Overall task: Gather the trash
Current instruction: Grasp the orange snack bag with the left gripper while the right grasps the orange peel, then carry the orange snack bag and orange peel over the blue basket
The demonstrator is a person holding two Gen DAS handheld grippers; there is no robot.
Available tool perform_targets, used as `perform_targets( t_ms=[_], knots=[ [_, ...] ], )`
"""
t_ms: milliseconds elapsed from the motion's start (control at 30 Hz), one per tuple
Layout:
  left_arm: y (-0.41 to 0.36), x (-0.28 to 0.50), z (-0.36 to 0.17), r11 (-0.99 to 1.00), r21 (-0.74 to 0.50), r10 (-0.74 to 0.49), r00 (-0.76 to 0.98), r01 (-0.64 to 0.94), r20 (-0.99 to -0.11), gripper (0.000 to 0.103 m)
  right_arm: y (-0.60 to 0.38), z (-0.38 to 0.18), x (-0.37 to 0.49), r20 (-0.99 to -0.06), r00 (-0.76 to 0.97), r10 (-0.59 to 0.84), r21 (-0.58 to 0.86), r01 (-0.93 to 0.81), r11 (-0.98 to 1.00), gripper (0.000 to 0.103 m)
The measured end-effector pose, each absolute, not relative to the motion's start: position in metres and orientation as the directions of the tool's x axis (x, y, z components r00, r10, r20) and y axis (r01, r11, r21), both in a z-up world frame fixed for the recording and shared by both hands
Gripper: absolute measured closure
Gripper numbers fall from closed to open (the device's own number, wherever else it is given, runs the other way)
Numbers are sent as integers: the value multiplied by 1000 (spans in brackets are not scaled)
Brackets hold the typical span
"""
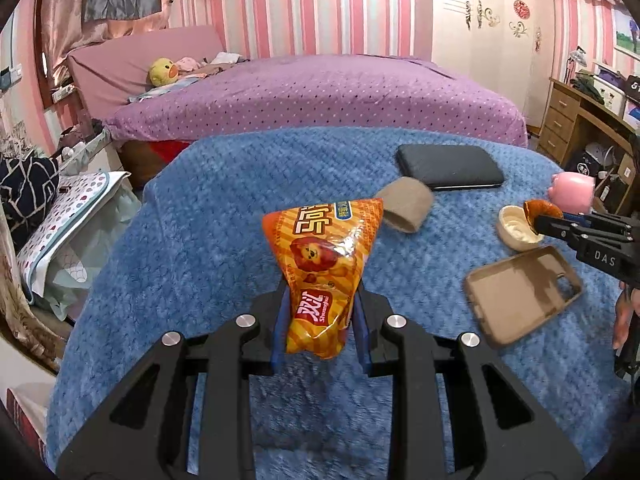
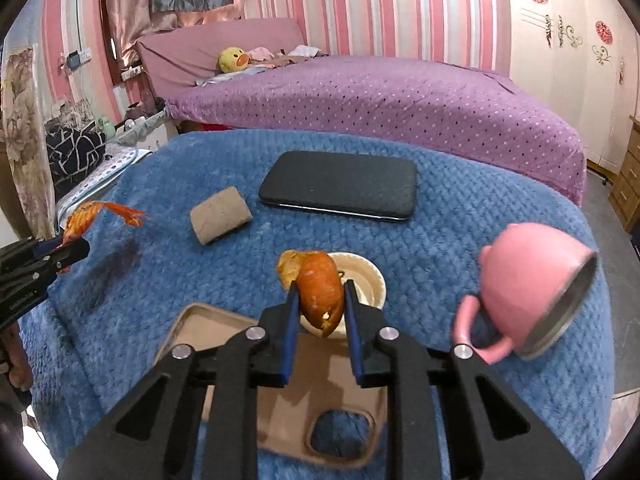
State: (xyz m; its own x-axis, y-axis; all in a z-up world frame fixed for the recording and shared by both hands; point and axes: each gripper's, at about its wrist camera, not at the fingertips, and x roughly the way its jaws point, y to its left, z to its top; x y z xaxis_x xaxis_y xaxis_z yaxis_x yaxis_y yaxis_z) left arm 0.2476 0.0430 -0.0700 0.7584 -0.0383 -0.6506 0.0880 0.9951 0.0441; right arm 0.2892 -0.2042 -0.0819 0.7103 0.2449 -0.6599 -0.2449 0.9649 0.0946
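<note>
The left gripper (image 1: pixel 320 320) pinches an orange snack bag (image 1: pixel 324 268) above the blue blanket (image 1: pixel 224 200), while only the right wrist view shows the right gripper (image 2: pixel 320 300) clamping orange peel (image 2: pixel 320 288) over a cream dish (image 2: pixel 370 280).

Left gripper (image 1: pixel 320 312), right gripper (image 2: pixel 320 308): black angular linkages, silver round screws, blue finger pads (image 2: pixel 291 312); white "DAS" lettering.

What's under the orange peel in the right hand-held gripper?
The orange peel hangs above a small cream dish and a tan phone case. The peel and gripper hide part of the dish.
</note>
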Motion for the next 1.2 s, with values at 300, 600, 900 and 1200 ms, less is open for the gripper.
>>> perform_targets(
  t_ms=[300,600,900,1200],
  knots=[
    [1,218,-49,987,55,-82,779,148,-622,77,-257,-61,226,-613,770,178,80,-163,983,82],
    [-79,166,-24,961,57,-187,790,269,-584,77,-333,-31,152,-563,822,83,83,-44,996,82],
    [-179,118,-14,909,67,-301,760,410,-576,77,-418,-23,75,-550,833,-59,63,111,992,82],
    [-291,81,-30,838,58,-399,682,542,-613,77,-511,-30,2,-560,801,-212,41,283,958,82]
  ],
)
